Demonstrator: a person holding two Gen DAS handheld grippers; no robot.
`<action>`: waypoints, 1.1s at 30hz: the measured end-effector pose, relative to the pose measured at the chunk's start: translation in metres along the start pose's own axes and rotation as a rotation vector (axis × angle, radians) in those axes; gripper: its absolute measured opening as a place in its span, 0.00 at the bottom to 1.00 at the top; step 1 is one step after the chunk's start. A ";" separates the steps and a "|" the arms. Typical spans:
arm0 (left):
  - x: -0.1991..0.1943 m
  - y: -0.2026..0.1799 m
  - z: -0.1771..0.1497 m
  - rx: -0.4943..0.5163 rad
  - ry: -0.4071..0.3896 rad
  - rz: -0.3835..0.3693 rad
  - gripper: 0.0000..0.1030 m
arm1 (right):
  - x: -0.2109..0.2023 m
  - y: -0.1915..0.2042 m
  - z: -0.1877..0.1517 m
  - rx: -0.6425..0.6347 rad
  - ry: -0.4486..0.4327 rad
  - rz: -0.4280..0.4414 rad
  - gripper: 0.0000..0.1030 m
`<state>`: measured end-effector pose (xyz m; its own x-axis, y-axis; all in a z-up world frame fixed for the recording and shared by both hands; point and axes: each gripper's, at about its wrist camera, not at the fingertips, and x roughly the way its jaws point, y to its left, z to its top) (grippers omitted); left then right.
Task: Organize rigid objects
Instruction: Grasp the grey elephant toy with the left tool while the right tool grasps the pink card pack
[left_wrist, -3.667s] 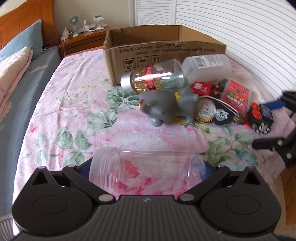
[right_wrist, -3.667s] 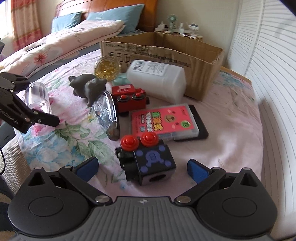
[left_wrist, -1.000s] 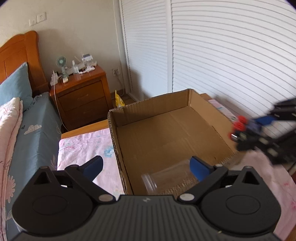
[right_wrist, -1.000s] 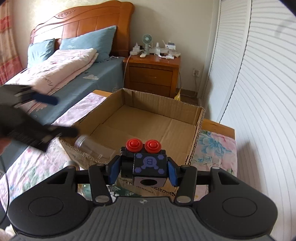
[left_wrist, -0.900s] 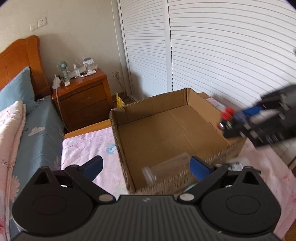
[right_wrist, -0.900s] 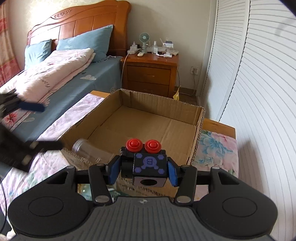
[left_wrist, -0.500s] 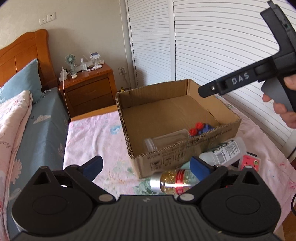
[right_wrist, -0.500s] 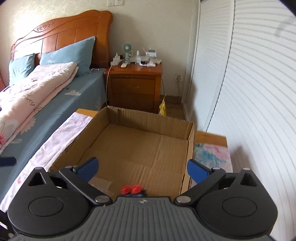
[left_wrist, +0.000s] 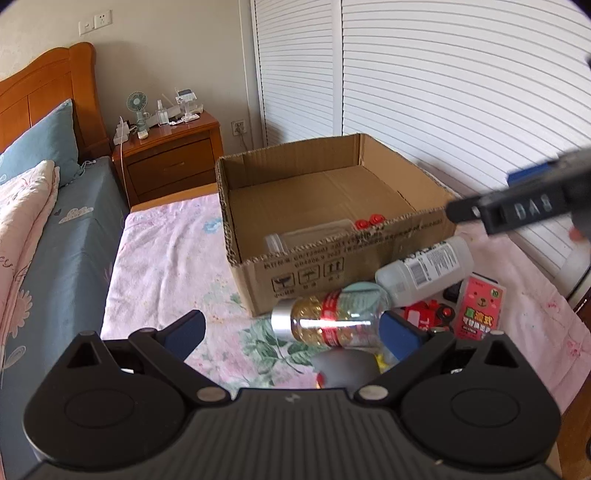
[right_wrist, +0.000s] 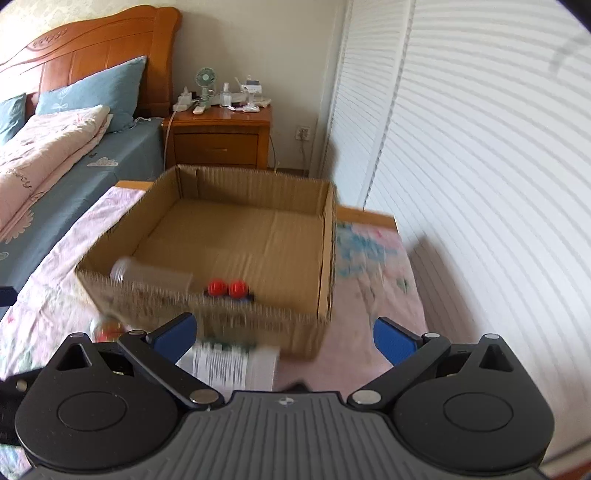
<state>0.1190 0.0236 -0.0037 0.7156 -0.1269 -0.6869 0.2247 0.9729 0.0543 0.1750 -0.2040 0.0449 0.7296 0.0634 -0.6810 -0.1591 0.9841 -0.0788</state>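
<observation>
Both my claws, left claw (left_wrist: 291, 334) and right claw (right_wrist: 282, 334), gape empty; clear jar (left_wrist: 308, 236) and button toy (right_wrist: 228, 290) lie in the cardboard box (left_wrist: 332, 266). Risk: the round gold-filled bottle (left_wrist: 332, 319) on the bed may roll off my pads

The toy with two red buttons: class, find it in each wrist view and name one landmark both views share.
Left wrist view: the toy peeks over the near wall inside the box, right of the clear jar.
Right wrist view: the toy sits inside the box's near wall, centre frame, right of the jar.
Shared landmark: the nightstand behind the box.
</observation>
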 end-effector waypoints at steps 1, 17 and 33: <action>0.000 -0.001 -0.002 -0.003 0.003 0.001 0.97 | 0.000 -0.002 -0.008 0.017 0.001 -0.006 1.00; 0.043 -0.034 -0.016 0.008 0.102 -0.057 0.97 | 0.017 -0.032 -0.082 0.183 0.092 -0.015 1.00; 0.036 0.003 -0.049 -0.102 0.153 -0.130 1.00 | 0.022 0.002 -0.094 -0.153 0.098 0.046 1.00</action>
<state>0.1130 0.0313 -0.0639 0.5747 -0.2289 -0.7857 0.2344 0.9659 -0.1100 0.1283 -0.2164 -0.0385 0.6517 0.0844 -0.7537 -0.2956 0.9435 -0.1500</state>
